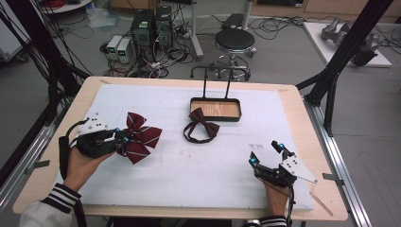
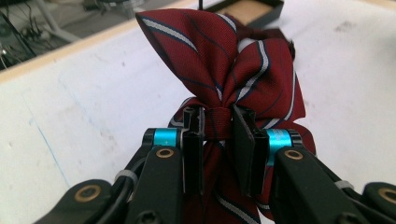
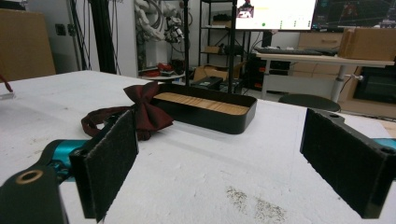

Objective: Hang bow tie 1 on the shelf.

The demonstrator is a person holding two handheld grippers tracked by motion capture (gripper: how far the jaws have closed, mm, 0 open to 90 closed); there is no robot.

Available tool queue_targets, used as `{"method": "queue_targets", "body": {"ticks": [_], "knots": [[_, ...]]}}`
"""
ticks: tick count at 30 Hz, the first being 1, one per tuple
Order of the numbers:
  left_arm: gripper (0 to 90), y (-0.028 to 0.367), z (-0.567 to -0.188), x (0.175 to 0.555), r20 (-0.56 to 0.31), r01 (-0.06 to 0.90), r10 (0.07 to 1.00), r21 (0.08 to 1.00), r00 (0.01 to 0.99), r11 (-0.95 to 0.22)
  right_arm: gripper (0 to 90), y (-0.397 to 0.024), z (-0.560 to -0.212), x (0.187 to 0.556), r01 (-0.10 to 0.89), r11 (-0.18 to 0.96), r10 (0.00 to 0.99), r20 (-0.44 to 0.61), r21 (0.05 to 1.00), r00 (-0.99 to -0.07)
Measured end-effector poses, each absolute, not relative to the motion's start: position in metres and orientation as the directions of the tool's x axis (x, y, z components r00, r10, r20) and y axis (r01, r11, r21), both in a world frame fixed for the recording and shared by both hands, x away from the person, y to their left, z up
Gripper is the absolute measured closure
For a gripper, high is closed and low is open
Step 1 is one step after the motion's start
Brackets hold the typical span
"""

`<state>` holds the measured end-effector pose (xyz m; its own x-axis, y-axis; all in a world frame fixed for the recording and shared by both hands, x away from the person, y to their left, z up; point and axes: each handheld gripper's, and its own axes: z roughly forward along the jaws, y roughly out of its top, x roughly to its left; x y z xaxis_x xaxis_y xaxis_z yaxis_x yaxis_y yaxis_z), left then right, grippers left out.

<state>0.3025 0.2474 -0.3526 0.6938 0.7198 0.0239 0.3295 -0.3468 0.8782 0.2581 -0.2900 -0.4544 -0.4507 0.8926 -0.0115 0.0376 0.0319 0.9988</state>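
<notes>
Black tongs [image 1: 124, 135], cyan joints, grey plates; striped cuffs [image 1: 60, 197]

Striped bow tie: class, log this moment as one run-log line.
left gripper: shut on striped bow tie knot | right gripper: open, empty | plain bow tie: lying by tray

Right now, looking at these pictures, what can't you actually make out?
- Striped dark-red bow tie: its lower half, left gripper view, is hidden behind the left gripper.
- Plain maroon bow tie: its strap, right gripper view, is partly covered by the right gripper.
- Black wood-bottomed tray: its stand's top, right gripper view, is cut off.
</notes>
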Motion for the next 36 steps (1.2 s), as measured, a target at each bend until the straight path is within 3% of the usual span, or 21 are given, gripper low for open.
{"method": "queue_targets", "body": {"ticks": [23, 36], "knots": [[74.5, 0.214, -0.322, 0.338, -0.001, 0.248, 0.713, 0.938, 0.701, -0.242, 10.6, -0.29, -0.454, 0.258, 0.034, 0.03, 0.898, -0.012, 0.999, -0.441], [74.5, 0.191, -0.297, 0.362, 0.055, 0.198, 0.693, 0.939, 0.719, -0.28, 10.6, -0.29, -0.454, 0.258, 0.039, 0.03, 0.899, -0.01, 0.999, -0.437]]}}
